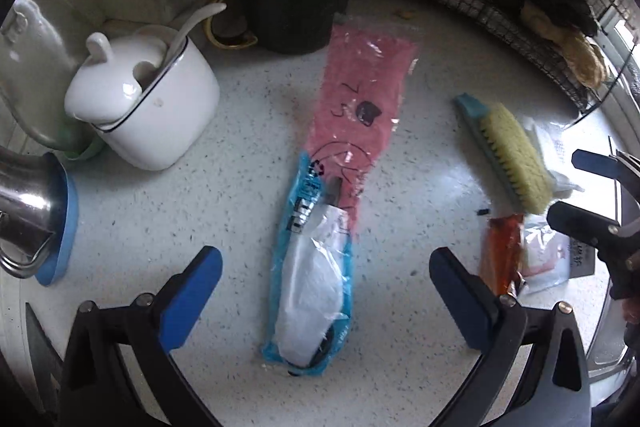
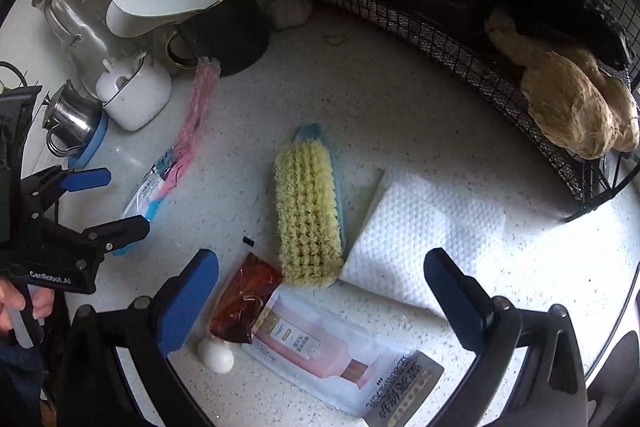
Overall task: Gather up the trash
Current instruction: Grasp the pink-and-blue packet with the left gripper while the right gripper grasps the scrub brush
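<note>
Progress: we judge the collecting as barely begun; every piece of trash we can see lies loose on the counter (image 1: 224,131) and neither hand-held gripper carries anything.

Left hand-held gripper (image 1: 326,293): jaws spread wide, empty, hovering over the long pink-and-blue wrapper (image 1: 340,163), which runs from the centre of the left wrist view down to its lower middle, between the blue pads but not touched by them.

Right hand-held gripper (image 2: 320,301): also wide open and empty, poised above the brown sauce sachet (image 2: 244,303) and the white-and-pink pouch (image 2: 340,359) at the bottom centre of the right wrist view.

Other likely trash: a folded paper towel (image 2: 424,235) right of centre, a small white egg-like lump (image 2: 216,355) at lower left touching the sachet, and a tiny black scrap (image 2: 249,241) just left of the brush.

Probably not trash: the scrubbing brush (image 2: 308,215) in the centre, the dark utensil mug (image 2: 228,31) and white lidded jar (image 2: 134,95) at upper left, the wire basket (image 2: 460,39) at upper right.

Left to do: we reckon all of it, starting with the wrapper or the sachet.

Hidden or unclear: no bin or bag for the trash shows in either view. The pouch's lower end is cut off by the frame edge. Something white sits inside the wrapper's blue end; we cannot say what. The basket's contents are dark and hard to name.
</note>
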A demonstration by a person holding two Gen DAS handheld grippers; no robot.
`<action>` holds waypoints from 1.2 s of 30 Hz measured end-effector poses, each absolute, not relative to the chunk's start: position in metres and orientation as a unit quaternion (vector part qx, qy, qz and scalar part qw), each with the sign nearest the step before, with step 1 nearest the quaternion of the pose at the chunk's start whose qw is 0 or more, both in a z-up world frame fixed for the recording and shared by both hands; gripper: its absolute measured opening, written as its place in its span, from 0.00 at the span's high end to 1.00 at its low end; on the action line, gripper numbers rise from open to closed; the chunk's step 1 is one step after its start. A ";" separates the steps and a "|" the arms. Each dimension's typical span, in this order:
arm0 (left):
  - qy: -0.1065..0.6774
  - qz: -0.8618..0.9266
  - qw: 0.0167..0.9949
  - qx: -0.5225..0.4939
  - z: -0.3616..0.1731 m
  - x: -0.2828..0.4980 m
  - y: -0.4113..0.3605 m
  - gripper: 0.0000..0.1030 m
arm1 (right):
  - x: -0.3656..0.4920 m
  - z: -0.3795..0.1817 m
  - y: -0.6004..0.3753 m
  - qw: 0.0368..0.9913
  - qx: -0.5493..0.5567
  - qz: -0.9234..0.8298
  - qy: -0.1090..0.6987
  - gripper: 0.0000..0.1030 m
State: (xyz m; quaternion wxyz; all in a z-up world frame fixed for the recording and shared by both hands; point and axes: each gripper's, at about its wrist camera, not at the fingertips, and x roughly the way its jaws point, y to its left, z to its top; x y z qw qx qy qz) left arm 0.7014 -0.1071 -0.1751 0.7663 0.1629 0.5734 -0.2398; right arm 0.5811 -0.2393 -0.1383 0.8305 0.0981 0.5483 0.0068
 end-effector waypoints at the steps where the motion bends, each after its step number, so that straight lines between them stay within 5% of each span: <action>1: 0.575 -0.243 0.764 0.162 -0.178 0.703 -0.109 0.01 | 0.582 -0.140 -0.239 0.830 0.097 0.008 0.550 0.00; 6: 0.591 -0.248 0.747 0.178 -0.195 0.705 -0.120 0.29 | 0.586 -0.147 -0.244 0.824 0.102 0.008 0.557 0.00; 10: 0.586 -0.252 0.750 0.173 -0.191 0.703 -0.127 0.38 | 0.592 -0.150 -0.245 0.826 0.103 0.002 0.554 0.00; 13: 0.587 -0.246 0.753 0.167 -0.186 0.705 -0.127 0.68 | 0.595 -0.152 -0.246 0.826 0.106 0.001 0.554 0.00; 16: 0.595 -0.249 0.749 0.154 -0.181 0.701 -0.123 0.82 | 0.599 -0.152 -0.244 0.826 0.105 0.005 0.554 0.00; 31: 0.595 -0.198 0.774 0.085 -0.156 0.658 -0.078 0.87 | 0.641 -0.147 -0.223 0.828 0.069 0.057 0.554 0.01; 36: 0.599 -0.178 0.776 0.081 -0.158 0.660 -0.064 0.87 | 0.658 -0.158 -0.213 0.821 0.027 0.065 0.567 0.25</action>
